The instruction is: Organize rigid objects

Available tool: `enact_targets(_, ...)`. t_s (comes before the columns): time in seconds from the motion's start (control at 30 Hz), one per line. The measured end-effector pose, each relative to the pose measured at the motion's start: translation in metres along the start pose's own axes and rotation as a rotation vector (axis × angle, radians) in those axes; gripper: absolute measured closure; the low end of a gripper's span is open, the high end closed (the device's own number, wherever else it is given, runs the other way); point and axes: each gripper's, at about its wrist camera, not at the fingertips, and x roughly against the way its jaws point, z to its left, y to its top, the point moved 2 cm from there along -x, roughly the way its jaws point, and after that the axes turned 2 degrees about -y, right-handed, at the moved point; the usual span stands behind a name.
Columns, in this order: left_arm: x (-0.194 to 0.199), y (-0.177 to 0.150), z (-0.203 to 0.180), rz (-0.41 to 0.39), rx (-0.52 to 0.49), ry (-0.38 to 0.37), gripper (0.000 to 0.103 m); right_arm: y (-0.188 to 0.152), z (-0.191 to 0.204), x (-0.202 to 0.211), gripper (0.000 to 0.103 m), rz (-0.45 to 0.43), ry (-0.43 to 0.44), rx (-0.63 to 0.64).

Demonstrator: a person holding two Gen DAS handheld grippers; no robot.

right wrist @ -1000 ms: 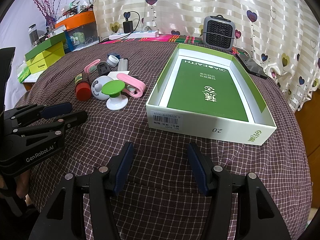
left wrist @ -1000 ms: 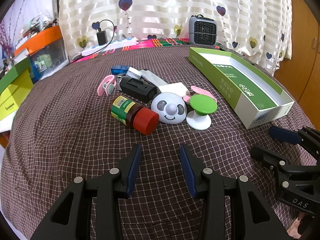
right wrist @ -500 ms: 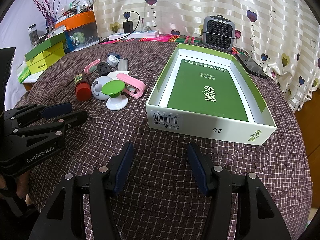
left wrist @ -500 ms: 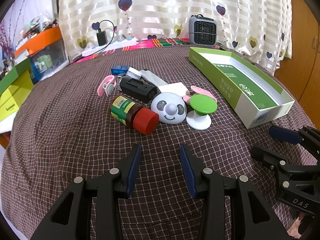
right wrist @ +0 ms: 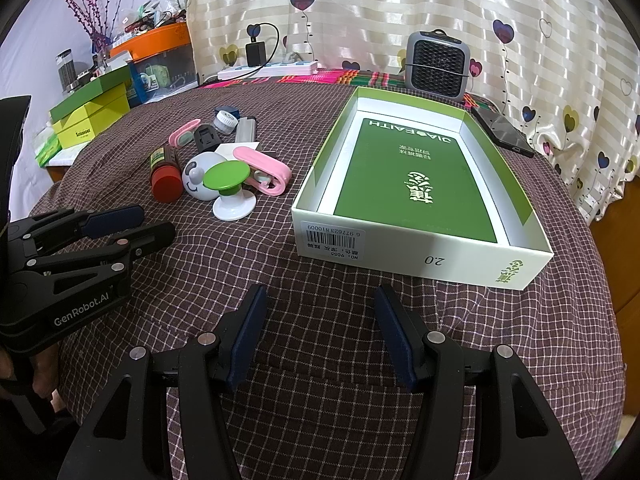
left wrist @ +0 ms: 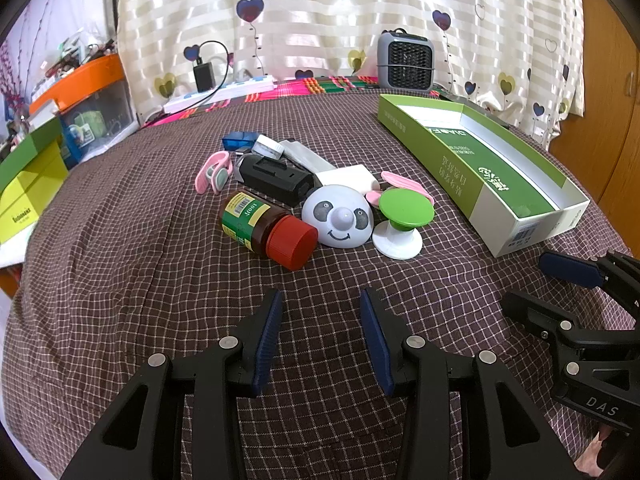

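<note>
We're at the start: nothing in the green box [right wrist: 516, 184] yet. Both grippers hover over the checked tablecloth [left wrist: 120, 280], left gripper [left wrist: 320, 328] and right gripper [right wrist: 320, 328] with fingers apart, holding nothing. The clutter pile sits left of the box; nearest are the red-capped bottle [left wrist: 268, 224] and panda dome [left wrist: 338, 216]. Next, likely: left closes in on the bottle.

- Location type: a home, living room or bedroom.
- Evidence: heart-print curtain [right wrist: 400, 12]; checked cloth [left wrist: 120, 280]; small heater [right wrist: 436, 62]; power strip [right wrist: 268, 69] with charger; wooden cabinet [left wrist: 608, 92]; storage boxes [right wrist: 94, 110] stacked alongside.
</note>
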Motion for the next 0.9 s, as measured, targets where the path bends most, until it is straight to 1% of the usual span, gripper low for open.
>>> enact_targets(0.33, 0.002, 0.001, -0.001, 0.001, -0.021, 0.013, 0.063, 0.0, 0.001, 0.0, 0.046, 0.002, 0.0, 0.002)
enact_targets(0.53, 0.004, 0.0, 0.0, 0.004, -0.028, 0.0, 0.063, 0.001, 0.0, 0.0, 0.046, 0.008, 0.009, 0.005)
enact_targets(0.77, 0.01, -0.003, 0.003, -0.001, -0.012, -0.011, 0.063, 0.0, 0.006, 0.007, 0.046, 0.009, 0.048, 0.002)
enact_targets(0.9, 0.016, -0.002, 0.009, -0.026, 0.01, -0.019, 0.063, 0.002, 0.017, 0.014, 0.046, -0.007, 0.081, 0.027)
